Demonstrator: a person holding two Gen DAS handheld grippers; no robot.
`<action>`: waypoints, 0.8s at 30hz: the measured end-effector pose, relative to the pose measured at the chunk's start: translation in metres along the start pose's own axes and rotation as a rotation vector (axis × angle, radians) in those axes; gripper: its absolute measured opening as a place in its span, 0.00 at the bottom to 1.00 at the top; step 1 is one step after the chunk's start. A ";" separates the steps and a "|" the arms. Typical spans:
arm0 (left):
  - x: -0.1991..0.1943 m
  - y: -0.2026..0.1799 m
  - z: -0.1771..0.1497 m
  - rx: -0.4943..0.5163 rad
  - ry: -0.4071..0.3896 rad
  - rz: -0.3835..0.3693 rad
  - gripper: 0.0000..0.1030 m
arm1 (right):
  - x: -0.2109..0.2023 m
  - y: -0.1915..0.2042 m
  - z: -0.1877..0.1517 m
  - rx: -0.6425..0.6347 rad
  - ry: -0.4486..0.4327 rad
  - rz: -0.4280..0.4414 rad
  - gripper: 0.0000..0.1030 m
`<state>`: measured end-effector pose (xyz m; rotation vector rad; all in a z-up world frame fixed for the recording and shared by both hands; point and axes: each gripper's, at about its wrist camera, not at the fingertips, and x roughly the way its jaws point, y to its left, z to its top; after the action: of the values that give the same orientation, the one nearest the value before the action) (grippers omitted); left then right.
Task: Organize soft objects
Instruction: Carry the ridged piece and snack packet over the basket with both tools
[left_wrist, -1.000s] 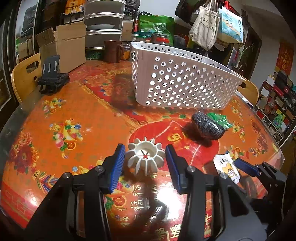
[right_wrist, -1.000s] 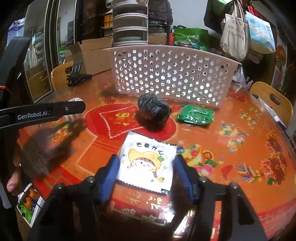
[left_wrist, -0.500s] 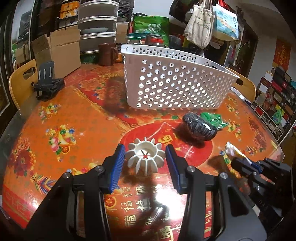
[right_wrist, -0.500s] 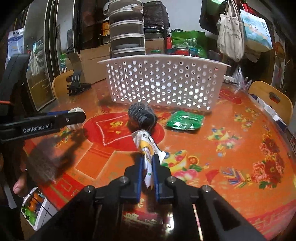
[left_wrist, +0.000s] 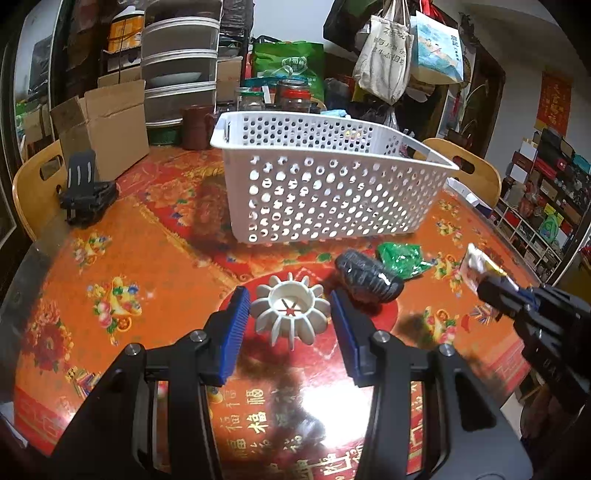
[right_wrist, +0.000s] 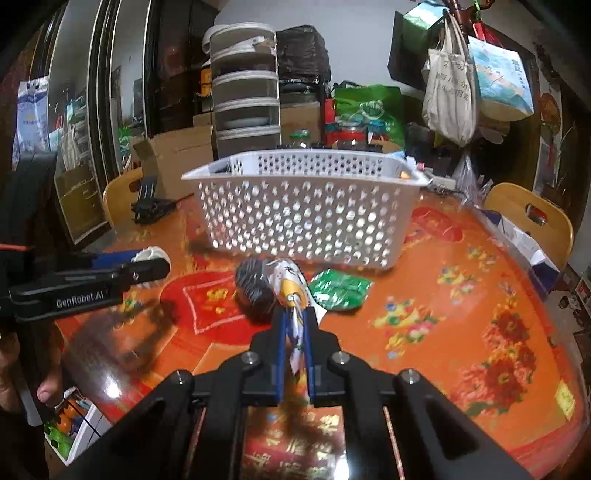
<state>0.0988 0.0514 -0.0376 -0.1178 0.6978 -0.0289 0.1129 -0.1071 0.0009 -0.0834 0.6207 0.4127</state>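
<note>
Left fingers (left_wrist: 236, 328) spread around the white toy (left_wrist: 290, 312); right fingers (right_wrist: 284, 343) pinch the packet (right_wrist: 290, 284).

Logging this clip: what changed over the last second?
The right gripper shut on the cartoon packet and lifted it off the table. The left gripper stayed open around the white ribbed toy; basket, black roll and green packet unmoved.

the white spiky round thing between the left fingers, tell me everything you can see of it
The white ribbed piece looks like soft rubbery plastic: a round open cup with a red star-like mark inside, ringed by blunt radiating fins. It sits on the orange patterned table, tilted slightly toward the camera, between the open left gripper fingers; none clearly touches it. The black roll lies just right.
</note>
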 end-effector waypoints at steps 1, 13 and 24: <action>-0.001 -0.001 0.002 0.000 -0.002 -0.004 0.41 | -0.001 -0.003 0.003 0.003 -0.006 -0.003 0.07; -0.013 -0.015 0.047 0.029 -0.028 -0.041 0.41 | -0.001 -0.020 0.038 0.022 -0.006 0.025 0.07; -0.014 -0.022 0.121 0.040 -0.051 -0.063 0.42 | 0.007 -0.027 0.108 -0.010 -0.027 0.028 0.07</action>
<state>0.1659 0.0424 0.0659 -0.1019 0.6423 -0.1003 0.1881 -0.1078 0.0832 -0.0786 0.5939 0.4436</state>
